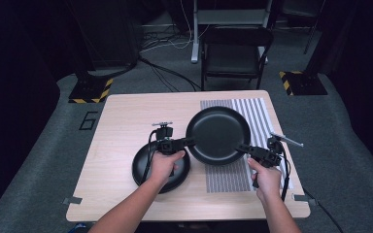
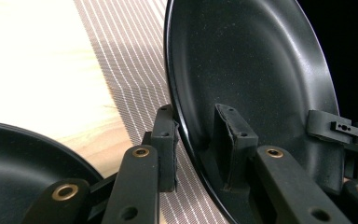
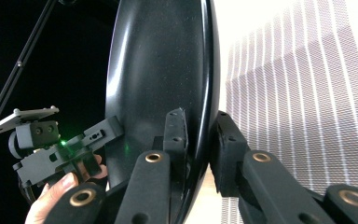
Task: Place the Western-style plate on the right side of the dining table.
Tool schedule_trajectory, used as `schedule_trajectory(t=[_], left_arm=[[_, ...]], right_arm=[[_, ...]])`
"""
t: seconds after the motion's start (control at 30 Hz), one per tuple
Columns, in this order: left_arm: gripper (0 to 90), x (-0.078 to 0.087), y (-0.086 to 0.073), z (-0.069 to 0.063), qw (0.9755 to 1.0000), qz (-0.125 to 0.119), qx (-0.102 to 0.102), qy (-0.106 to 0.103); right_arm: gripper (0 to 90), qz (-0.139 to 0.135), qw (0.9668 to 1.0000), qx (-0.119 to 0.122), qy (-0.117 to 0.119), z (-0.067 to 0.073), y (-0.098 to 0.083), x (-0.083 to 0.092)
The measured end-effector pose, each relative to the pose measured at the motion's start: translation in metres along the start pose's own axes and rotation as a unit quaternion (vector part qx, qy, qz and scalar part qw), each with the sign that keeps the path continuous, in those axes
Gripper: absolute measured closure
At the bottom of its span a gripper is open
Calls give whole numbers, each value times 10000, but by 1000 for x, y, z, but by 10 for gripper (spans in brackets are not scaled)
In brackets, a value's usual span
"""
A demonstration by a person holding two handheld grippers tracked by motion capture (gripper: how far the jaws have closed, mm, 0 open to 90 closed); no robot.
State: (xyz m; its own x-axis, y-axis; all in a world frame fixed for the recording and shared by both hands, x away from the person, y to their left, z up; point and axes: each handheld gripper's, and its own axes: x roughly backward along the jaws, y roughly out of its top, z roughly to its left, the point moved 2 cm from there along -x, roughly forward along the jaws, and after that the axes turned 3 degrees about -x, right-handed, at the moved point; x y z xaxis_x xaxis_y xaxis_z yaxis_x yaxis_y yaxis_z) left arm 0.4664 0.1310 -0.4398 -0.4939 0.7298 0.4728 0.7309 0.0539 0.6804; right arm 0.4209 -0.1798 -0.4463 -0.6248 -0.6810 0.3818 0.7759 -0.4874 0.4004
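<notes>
A large black plate hangs in the air over the striped mat, held by its rim from both sides. My left gripper is shut on the plate's left rim; in the left gripper view its pads clamp the rim of the plate from either side. My right gripper is shut on the lower right rim; its own camera has the plate edge-on between the pads. A second black plate lies on the wooden table under my left hand.
The grey-and-white striped mat covers the table's right half. A dark chair stands just beyond the far edge. Cables trail across the floor at the back, and yellow-black stand bases sit at both far corners.
</notes>
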Motion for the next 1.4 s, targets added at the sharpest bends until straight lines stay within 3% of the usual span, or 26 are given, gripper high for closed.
schedule_trajectory(t=[0.6,1.07,1.2,1.23,1.4], left_arm=[[707,-30,-2,-7,9998,201,47,16],[709,-64,-3,-6,9987,435,266,74],[708,-73,-2,-6,9983,488,299,107],[708,-76,-2,-6,9982,508,297,115],[708,-88,-1,-6,9975,586,370,128]], right_arm=[[776,-11,9998,-184,-101,-25,6,11],[779,-67,9993,-318,-180,-51,17,13],[781,-102,9989,-422,-166,-62,22,11],[781,-111,9982,-561,-170,-62,22,11],[781,-206,9981,-529,-230,-73,26,11]])
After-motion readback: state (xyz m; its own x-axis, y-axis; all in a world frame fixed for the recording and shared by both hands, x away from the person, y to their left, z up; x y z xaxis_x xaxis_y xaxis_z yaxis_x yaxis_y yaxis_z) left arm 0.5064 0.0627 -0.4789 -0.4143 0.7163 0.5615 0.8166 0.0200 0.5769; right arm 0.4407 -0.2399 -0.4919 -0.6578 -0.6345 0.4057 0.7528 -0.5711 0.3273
